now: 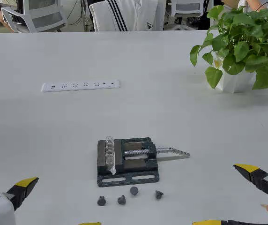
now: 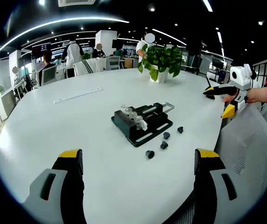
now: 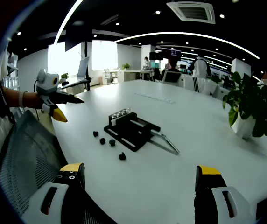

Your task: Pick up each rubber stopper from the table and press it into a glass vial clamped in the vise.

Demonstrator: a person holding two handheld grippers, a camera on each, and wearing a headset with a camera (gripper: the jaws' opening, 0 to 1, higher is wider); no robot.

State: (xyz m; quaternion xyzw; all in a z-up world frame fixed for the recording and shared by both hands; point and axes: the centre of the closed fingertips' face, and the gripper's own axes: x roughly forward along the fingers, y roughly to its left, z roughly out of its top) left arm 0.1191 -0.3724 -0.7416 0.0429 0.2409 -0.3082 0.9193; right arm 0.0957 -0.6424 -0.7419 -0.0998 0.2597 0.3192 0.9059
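A black vise (image 1: 127,161) stands on the white table (image 1: 138,112) with a row of clear glass vials (image 1: 109,151) clamped in it, their mouths bare. Several dark rubber stoppers (image 1: 121,199) lie loose in front of the vise. My left gripper (image 1: 59,202) is at the lower left and my right gripper (image 1: 220,194) at the lower right, both open and empty, short of the stoppers. In the left gripper view the vise (image 2: 143,123), vials (image 2: 133,114) and stoppers (image 2: 164,145) lie ahead. The right gripper view has the vise (image 3: 131,130) and stoppers (image 3: 102,140).
A white power strip (image 1: 80,85) lies behind the vise. A potted plant (image 1: 241,47) stands at the far right. Chairs, one draped with a white jacket (image 1: 127,14), line the far edge. A grey mesh chair (image 3: 26,158) sits at the near edge.
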